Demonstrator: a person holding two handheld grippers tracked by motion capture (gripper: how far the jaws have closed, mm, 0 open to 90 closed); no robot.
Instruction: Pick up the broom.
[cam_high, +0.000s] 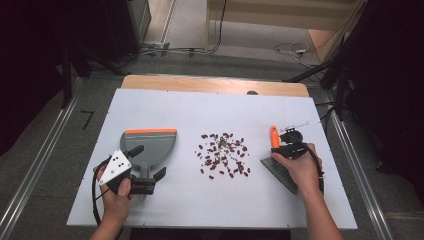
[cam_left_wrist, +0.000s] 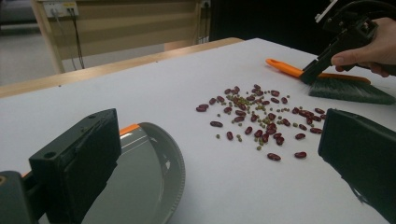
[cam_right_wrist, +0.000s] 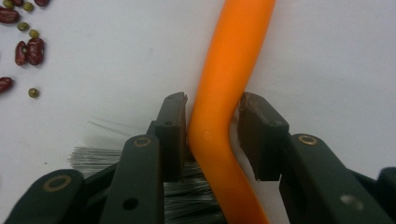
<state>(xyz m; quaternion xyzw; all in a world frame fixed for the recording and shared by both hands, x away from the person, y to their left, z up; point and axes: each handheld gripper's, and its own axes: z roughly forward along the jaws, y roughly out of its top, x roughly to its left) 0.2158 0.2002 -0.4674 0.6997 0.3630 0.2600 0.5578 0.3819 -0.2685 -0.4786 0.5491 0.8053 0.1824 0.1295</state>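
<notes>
Lying empty beside scattered beans (cam_high: 223, 155), grey dustpan (cam_high: 150, 146).

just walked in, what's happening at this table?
A person works two handheld grippers over a white table. A scatter of red and small green beans lies in the middle. The right gripper straddles the orange handle of a brush lying on the table, one jaw touching, a small gap at the other, so not yet clamped. The left gripper is open at the handle of a grey dustpan with an orange edge. No beans are in the pan yet.
</notes>
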